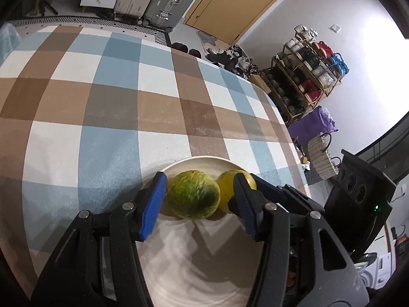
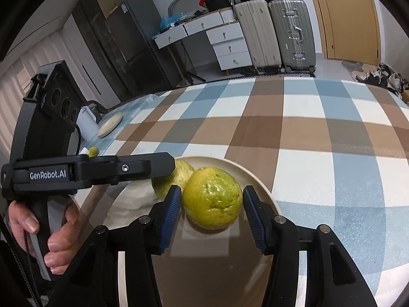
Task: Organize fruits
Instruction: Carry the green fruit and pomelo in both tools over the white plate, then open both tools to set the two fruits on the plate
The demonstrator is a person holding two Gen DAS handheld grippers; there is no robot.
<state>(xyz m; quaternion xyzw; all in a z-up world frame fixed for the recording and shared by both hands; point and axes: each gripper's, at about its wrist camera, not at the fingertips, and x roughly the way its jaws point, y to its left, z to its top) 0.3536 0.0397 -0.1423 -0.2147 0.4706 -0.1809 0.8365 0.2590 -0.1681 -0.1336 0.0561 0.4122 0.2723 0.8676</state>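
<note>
Right wrist: right gripper point(image 2: 212, 204) stands apart around one fruit point(image 2: 213, 198); left gripper point(image 1: 199, 194) likewise around another fruit point(image 1: 193, 194). Firm, round, probably slippery; grip at the widest part.

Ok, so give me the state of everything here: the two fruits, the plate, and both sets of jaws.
Plate, flat on the checked tablecloth, two fruits on it.
Left gripper, jaws open, either side of the greener fruit, not pressing it.
Right gripper, jaws open, either side of the yellower fruit, not pressing it.
Greener fruit, whole, resting on the plate.
Yellower fruit, whole, resting on the plate beside it.
</note>
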